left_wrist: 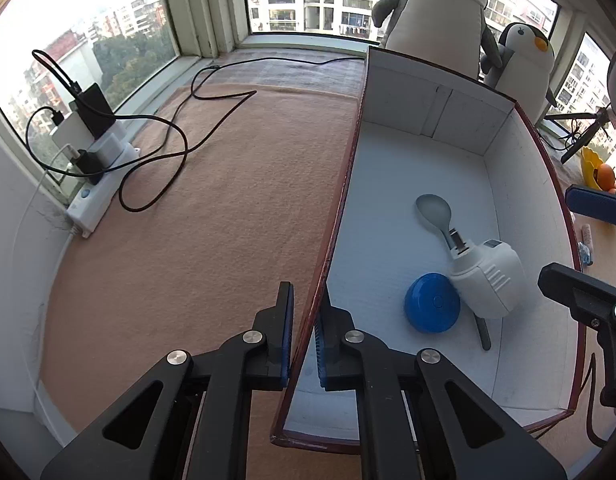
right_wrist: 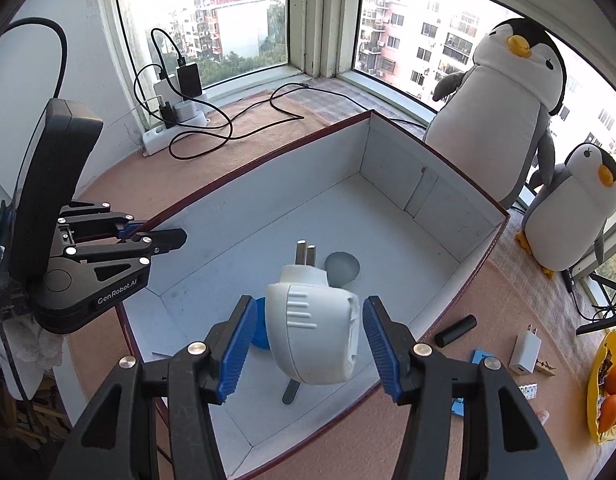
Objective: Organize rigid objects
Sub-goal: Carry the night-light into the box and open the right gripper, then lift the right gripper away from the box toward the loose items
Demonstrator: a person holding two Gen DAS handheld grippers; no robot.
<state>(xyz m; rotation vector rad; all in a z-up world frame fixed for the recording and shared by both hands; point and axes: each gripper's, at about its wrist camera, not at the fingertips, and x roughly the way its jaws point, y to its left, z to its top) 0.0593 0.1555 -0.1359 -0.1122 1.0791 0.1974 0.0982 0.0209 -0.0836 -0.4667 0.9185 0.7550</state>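
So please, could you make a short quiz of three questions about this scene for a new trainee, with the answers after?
1. True or false: the white plug adapter lies inside the box.
2. Multiple choice: what does the left gripper straddle? A) the grey spoon B) the side wall of the box C) the power strip
3. Fill in: the blue round case rests against the ____.

Key:
1. True. It lies on the box floor, over the grey spoon; the right gripper is open around it, its pads apart from it.
2. B. One finger is outside the wall and one inside.
3. White plug adapter.
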